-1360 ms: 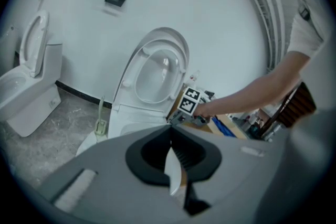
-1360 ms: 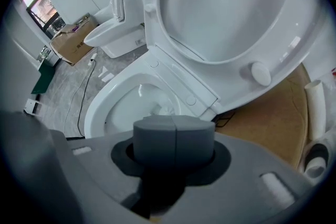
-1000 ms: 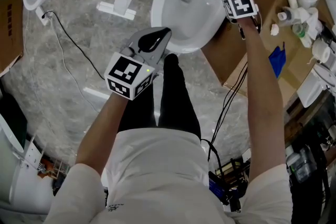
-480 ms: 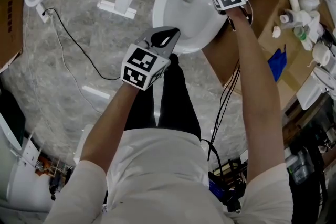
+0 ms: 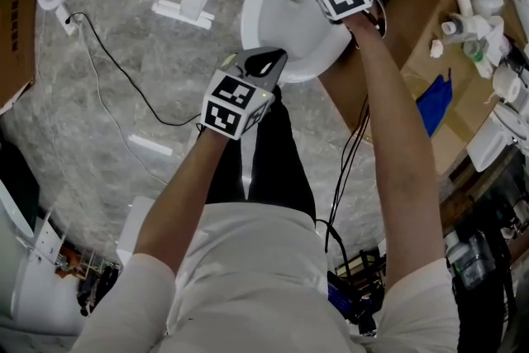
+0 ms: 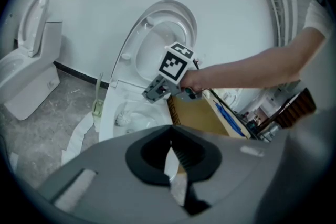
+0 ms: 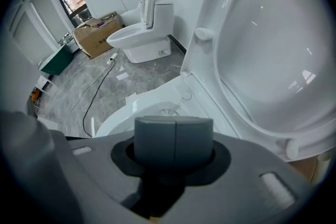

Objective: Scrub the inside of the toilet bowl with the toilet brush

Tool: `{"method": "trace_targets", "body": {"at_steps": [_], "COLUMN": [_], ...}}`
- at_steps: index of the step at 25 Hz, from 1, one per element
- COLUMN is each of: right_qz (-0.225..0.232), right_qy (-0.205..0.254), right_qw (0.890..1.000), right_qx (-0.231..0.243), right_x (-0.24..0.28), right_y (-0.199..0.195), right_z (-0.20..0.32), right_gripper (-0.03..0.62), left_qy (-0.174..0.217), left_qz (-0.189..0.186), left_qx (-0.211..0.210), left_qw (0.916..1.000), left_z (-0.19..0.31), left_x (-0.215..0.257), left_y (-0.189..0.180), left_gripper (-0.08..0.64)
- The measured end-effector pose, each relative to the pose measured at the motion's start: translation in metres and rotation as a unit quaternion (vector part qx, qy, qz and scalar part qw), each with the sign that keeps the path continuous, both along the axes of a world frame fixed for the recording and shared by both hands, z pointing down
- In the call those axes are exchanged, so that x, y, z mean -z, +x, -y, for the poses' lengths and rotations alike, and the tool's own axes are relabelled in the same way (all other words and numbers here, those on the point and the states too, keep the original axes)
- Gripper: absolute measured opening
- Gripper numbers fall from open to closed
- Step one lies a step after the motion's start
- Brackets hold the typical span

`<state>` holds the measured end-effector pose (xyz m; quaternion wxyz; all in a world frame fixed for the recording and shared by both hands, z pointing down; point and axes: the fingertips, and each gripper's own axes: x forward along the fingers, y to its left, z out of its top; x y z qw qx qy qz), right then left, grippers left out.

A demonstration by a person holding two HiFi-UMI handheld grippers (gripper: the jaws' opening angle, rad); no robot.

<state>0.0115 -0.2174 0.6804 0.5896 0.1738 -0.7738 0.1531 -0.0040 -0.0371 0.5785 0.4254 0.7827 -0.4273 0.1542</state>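
step: scrubbing looks under way, brush head already down inside the white ceramic toilet bowl (image 5: 281,29), top centre of the head view
lid: white oval lid and seat (image 7: 273,44) stand raised behind the bowl, filling the right of the right gripper view, clear of the work
right gripper: grey right gripper (image 7: 174,136) is over the bowl at the top of the head view. Its jaws are pressed together, and I judge they pinch the thin brush handle, which the jaws themselves hide
left gripper: grey left gripper (image 6: 170,157) is held off the near rim, centre of the head view. Its tips are closed to a slit, with nothing between them
brush: white round-headed toilet brush (image 6: 124,116) has its head low in the bowl, left of centre in the left gripper view, below and left of the right gripper
next: probably sweep the head round the inner wall, keeping the bristles pressed on and the grip tight
axis: long axis judged to slant from the right gripper down-left to the head, head pointing down into the bowl. Handle too small to trace
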Motion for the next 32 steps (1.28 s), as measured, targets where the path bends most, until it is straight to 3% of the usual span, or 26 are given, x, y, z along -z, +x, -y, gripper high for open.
{"method": "trace_targets", "body": {"at_steps": [6, 14, 23, 32], "right_qz": [-0.014, 0.004, 0.02, 0.026], "right_qy": [0.013, 0.015, 0.001, -0.013], "right_qw": [1.0, 1.0, 1.0, 0.999], "right_qx": [0.02, 0.022, 0.002, 0.015], "right_x": [-0.001, -0.002, -0.004, -0.005], "right_y": [-0.006, -0.016, -0.011, -0.006], "right_z": [-0.016, -0.049, -0.086, -0.132], "right_gripper": [0.146, 0.146, 0.146, 0.146], "left_qy": [0.0, -0.003, -0.004, -0.006], "left_qz": [-0.001, 0.002, 0.008, 0.016], "left_qx": [-0.004, -0.012, -0.027, -0.037], "left_qw": [1.0, 0.9999, 0.9996, 0.9992], "left_z": [-0.003, -0.011, -0.022, -0.035], "left_x": [0.001, 0.0, 0.002, 0.001], "left_y": [-0.003, -0.008, -0.007, -0.006], "left_gripper": [-0.008, -0.006, -0.006, -0.006]}}
